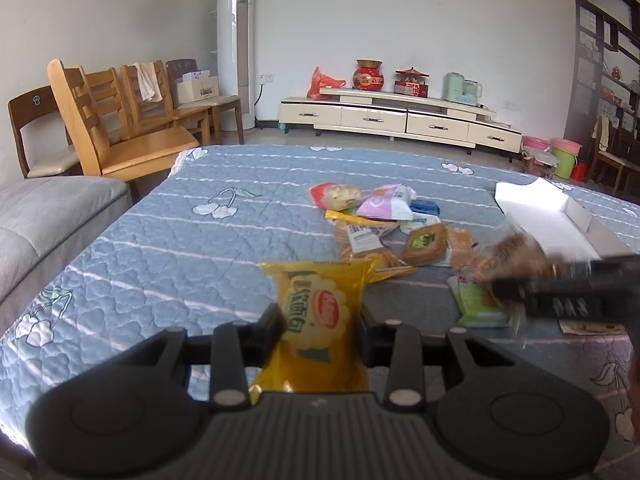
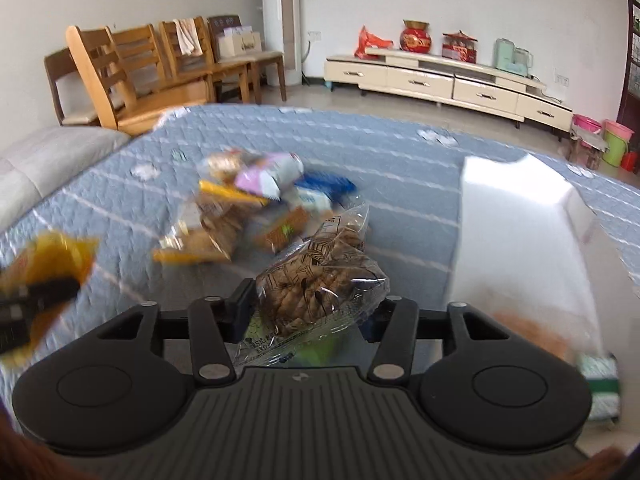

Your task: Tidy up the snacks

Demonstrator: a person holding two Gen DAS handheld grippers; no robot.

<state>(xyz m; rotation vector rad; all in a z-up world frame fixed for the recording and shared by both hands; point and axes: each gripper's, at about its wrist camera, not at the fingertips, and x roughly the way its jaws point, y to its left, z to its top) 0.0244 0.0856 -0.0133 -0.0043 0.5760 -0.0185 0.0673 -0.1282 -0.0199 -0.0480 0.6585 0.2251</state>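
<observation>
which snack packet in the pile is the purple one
The purple packet at the far side of the pile, lying between the red-edged cracker bag and the blue packet. The others nearby are yellow, brown or green.

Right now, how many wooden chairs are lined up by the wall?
4: a dark brown wooden chair at the left end, then three light wooden chairs toward the white tower unit. More may be hidden.

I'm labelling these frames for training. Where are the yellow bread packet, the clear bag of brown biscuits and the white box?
yellow bread packet (image 1: 320,312), left wrist view, on its red logo.
clear bag of brown biscuits (image 2: 316,284), right wrist view, on the biscuits inside.
white box (image 1: 560,224), left wrist view, on its inner floor.
</observation>
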